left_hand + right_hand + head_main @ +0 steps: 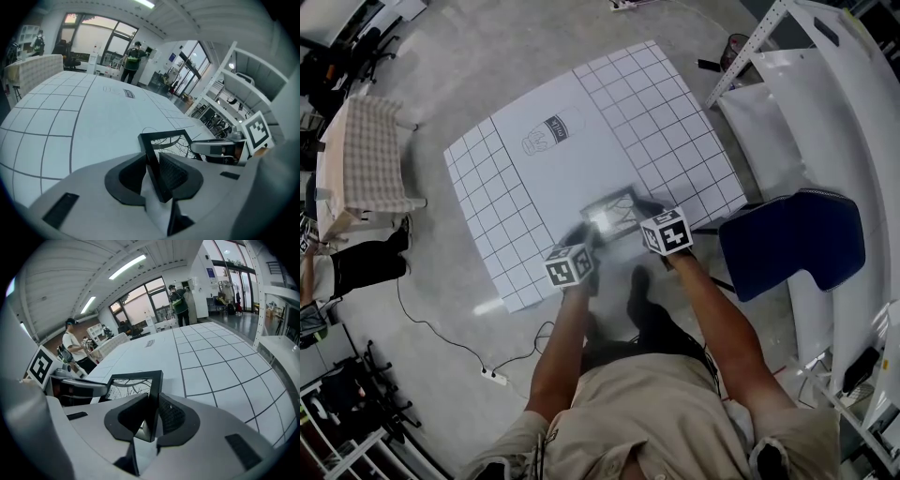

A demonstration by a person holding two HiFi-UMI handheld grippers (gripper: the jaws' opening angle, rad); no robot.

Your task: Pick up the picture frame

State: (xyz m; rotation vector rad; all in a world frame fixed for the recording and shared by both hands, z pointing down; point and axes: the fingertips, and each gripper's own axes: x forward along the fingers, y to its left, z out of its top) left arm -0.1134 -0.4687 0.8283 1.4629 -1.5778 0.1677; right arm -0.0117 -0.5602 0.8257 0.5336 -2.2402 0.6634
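A black picture frame (614,211) with a line drawing under its glass lies at the near edge of the white gridded table (534,150). My left gripper (586,236) grips the frame's left side and my right gripper (642,210) its right side. In the left gripper view the frame's edge (164,137) runs between the jaws of my left gripper (152,171), both pads against it. In the right gripper view the frame's edge (136,376) stands pinched in my right gripper (152,416).
A blue chair (792,239) stands close on the right, with white shelving (825,94) behind it. A table with a checked cloth (361,155) is at the far left. A cable and power strip (494,377) lie on the floor. People stand beyond the table (131,61).
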